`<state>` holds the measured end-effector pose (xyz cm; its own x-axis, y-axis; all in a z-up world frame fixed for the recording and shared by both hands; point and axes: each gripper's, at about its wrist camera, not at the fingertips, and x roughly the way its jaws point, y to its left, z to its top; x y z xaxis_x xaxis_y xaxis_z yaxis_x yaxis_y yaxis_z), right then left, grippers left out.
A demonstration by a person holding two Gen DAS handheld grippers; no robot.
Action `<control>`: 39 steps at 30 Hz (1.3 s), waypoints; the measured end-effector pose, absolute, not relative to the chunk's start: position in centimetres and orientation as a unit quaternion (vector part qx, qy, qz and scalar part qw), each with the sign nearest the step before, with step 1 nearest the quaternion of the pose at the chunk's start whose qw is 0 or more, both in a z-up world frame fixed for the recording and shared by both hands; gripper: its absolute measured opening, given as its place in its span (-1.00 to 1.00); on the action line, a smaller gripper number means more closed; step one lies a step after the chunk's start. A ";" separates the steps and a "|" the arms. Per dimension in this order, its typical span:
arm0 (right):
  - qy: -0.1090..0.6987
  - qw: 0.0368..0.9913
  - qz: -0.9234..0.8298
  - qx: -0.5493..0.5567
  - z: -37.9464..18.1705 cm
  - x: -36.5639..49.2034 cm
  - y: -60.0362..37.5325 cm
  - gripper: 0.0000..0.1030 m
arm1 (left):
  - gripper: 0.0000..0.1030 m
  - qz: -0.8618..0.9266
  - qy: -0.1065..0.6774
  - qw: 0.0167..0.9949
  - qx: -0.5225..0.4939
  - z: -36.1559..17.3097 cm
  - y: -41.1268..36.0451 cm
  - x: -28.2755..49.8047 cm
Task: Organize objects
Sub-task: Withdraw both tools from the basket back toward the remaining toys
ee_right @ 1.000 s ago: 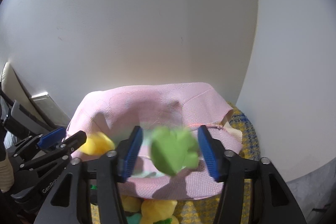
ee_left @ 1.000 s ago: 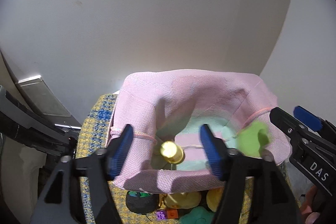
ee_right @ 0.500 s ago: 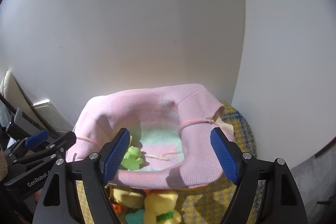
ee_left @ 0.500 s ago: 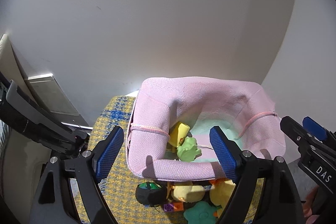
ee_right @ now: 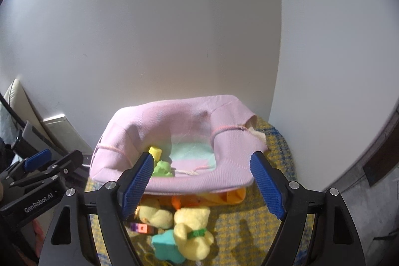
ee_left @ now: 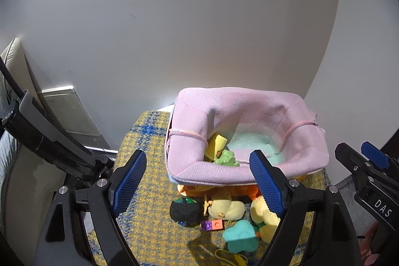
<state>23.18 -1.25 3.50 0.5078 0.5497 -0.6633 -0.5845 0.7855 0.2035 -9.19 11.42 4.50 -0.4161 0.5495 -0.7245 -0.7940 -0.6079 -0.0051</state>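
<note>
A pink fabric basket point(ee_left: 249, 114) point(ee_right: 179, 116) stands on a yellow and blue checked mat against the wall. Inside it lie a yellow block point(ee_left: 216, 144) point(ee_right: 155, 152) and a green toy point(ee_left: 225, 158) point(ee_right: 162, 168). In front of the basket lie yellow plush toys point(ee_left: 225, 208) point(ee_right: 192, 228), a black ball point(ee_left: 185, 211), a purple and orange brick point(ee_left: 212, 225) point(ee_right: 139, 227) and a teal shape point(ee_left: 240, 236) point(ee_right: 165, 247). My left gripper point(ee_left: 197, 182) and my right gripper point(ee_right: 203, 185) are both open and empty, held above the loose toys.
The checked mat point(ee_left: 149, 141) point(ee_right: 279, 141) ends at a white wall behind the basket. A grey flat panel point(ee_left: 67, 114) leans at the left beside a black stand point(ee_left: 37, 136). An orange item point(ee_right: 234, 196) lies under the basket's front edge.
Both grippers have opened wide and drawn back from the basket. The yellow block and the green toy, held over it before, now lie inside.
</note>
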 end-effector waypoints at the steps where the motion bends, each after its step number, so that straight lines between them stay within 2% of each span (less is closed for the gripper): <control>1: 0.373 0.868 0.327 -0.023 3.4 22.9 -1.5 0.56 | 0.67 0.823 0.172 0.408 -0.355 4.4 10.9 -9.0; 21: 0.370 0.877 0.304 -0.031 -0.9 16.9 -6.2 0.59 | 0.84 0.814 0.175 0.441 -0.336 -0.2 5.7 -4.5; 39: 0.406 0.869 0.280 -0.047 -9.9 12.8 -9.7 0.60 | 0.86 0.781 0.219 0.467 -0.354 -9.7 4.1 0.2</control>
